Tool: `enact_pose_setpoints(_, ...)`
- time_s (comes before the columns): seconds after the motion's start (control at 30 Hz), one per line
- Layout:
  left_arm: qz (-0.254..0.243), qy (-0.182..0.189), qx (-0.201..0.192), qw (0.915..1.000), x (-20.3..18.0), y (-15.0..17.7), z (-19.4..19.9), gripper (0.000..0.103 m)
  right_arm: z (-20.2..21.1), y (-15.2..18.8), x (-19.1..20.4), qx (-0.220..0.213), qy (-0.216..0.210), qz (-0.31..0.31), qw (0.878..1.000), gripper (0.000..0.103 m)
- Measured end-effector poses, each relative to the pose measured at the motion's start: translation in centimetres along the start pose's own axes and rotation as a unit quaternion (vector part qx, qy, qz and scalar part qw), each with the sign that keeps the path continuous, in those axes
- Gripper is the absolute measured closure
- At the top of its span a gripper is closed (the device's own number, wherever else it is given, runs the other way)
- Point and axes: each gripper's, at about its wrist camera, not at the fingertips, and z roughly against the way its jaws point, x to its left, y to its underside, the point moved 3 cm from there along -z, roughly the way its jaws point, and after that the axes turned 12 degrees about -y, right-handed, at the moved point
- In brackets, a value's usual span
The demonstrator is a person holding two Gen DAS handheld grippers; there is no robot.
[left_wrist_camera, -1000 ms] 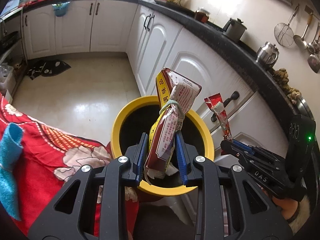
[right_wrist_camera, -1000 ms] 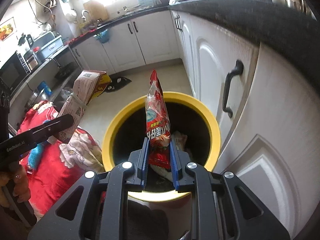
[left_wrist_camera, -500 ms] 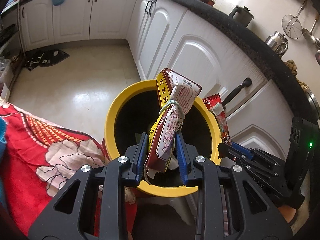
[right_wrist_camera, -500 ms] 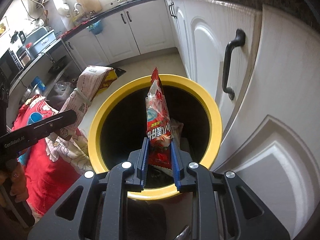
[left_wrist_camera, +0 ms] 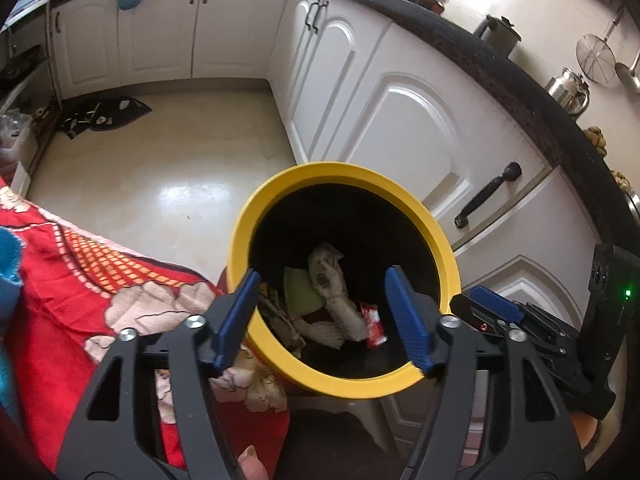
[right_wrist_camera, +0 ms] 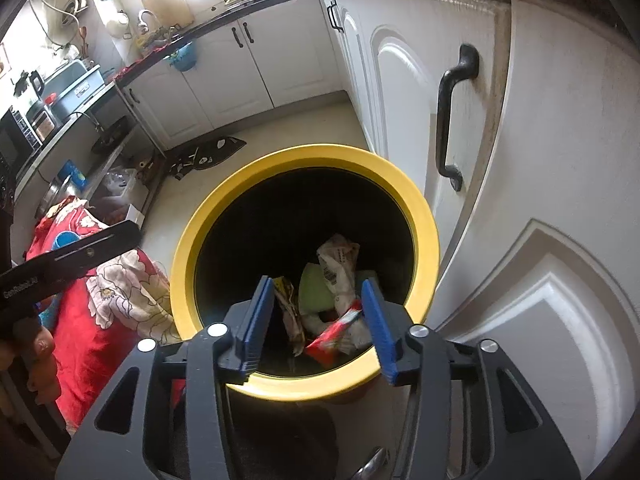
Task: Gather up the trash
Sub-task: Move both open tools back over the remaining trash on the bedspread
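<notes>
A yellow-rimmed black trash bin [left_wrist_camera: 238, 240] [right_wrist_camera: 181, 268] stands right below both grippers. My left gripper [left_wrist_camera: 323, 276] hangs over its mouth with its jaws opening and nothing between the blue pads. My right gripper [right_wrist_camera: 317, 282] is over the same bin, jaws also opening, pads touching nothing. The white printed packet [left_wrist_camera: 334, 280] [right_wrist_camera: 340, 264] lies inside the bin on other rubbish. Beside it, lower in the bin, is the red snack wrapper [left_wrist_camera: 373, 320] [right_wrist_camera: 334, 330]. The right gripper's blue tip [left_wrist_camera: 494, 300] shows at the bin's right rim.
White cabinet doors with black handles [left_wrist_camera: 486, 196] [right_wrist_camera: 450, 120] stand close to the right of the bin. A red floral cloth [left_wrist_camera: 80, 280] [right_wrist_camera: 120, 292] lies against its left side. A dark mat [left_wrist_camera: 100, 114] is on the pale floor beyond.
Both grippers have opened. The white packet left the left jaws and the red wrapper left the right jaws; both now lie in the bin.
</notes>
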Motion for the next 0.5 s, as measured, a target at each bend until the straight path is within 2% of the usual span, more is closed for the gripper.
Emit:
enact_pose_setpoints(0.03,0.003,-0.006,-0.005,1.0,0.3,0.0,0.4,0.027,0.2,-0.1,0.1,-0.004,0.002,0.001,1.0,0.052)
enact_pose_setpoints(0.1,0.01,-0.018,-0.014,0.9997,1.0,-0.1,1.1,0.019,0.5,-0.3,0.4,-0.009,0.001,0.004,1.0,0.05)
enact_pose_setpoints(0.13,0.015,-0.024,-0.018,0.9995,1.5,-0.1,1.6,0.011,0.6,-0.4,0.5,-0.01,0.001,0.006,1.0,0.049)
enact_pose_setpoints(0.2,0.027,-0.033,-0.028,0.9987,2.4,-0.2,2.7,0.011,0.9,-0.5,0.8,-0.017,0.002,0.011,1.0,0.042)
enact_pose_setpoints(0.5,0.063,-0.076,-0.071,0.9926,5.9,-0.3,7.5,0.011,2.4,-0.6,4.2,-0.034,-0.023,0.032,0.999,0.038)
